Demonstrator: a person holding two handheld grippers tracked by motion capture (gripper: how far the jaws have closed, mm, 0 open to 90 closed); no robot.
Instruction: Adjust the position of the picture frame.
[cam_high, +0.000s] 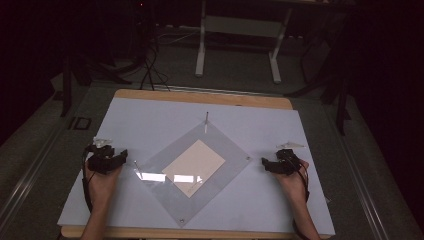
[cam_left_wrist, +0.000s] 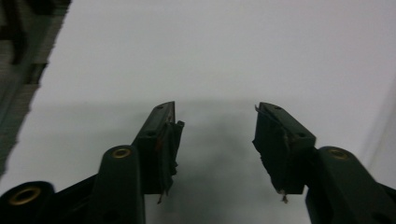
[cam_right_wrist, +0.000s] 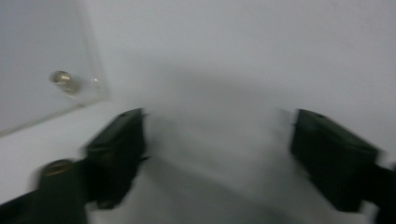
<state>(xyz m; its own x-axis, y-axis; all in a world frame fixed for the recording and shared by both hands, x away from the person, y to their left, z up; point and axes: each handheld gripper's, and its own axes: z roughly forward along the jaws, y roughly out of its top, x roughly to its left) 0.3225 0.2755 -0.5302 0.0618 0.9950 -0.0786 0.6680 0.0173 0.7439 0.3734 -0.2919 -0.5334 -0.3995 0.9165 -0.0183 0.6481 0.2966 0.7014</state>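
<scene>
A clear square plate (cam_high: 165, 156) lies turned like a diamond in the middle of the white table sheet (cam_high: 150, 115), with a beige square sheet (cam_high: 194, 165) under its centre. My left gripper (cam_high: 123, 155) rests on the table just left of the plate's left corner; in the left gripper view my left gripper (cam_left_wrist: 215, 116) is open with nothing between its fingers. My right gripper (cam_high: 265, 162) sits right of the plate's right corner. In the right gripper view my right gripper (cam_right_wrist: 217, 126) is open and empty, with the plate's corner and its brass stud (cam_right_wrist: 63, 80) at the upper left.
Small studs mark the plate's corners, such as the near one (cam_high: 182, 219). A thin pin (cam_high: 206, 117) stands at the plate's far corner. Wooden table edges (cam_high: 200, 97) frame the white sheet. A white desk frame (cam_high: 240, 30) and cables stand on the dark floor beyond.
</scene>
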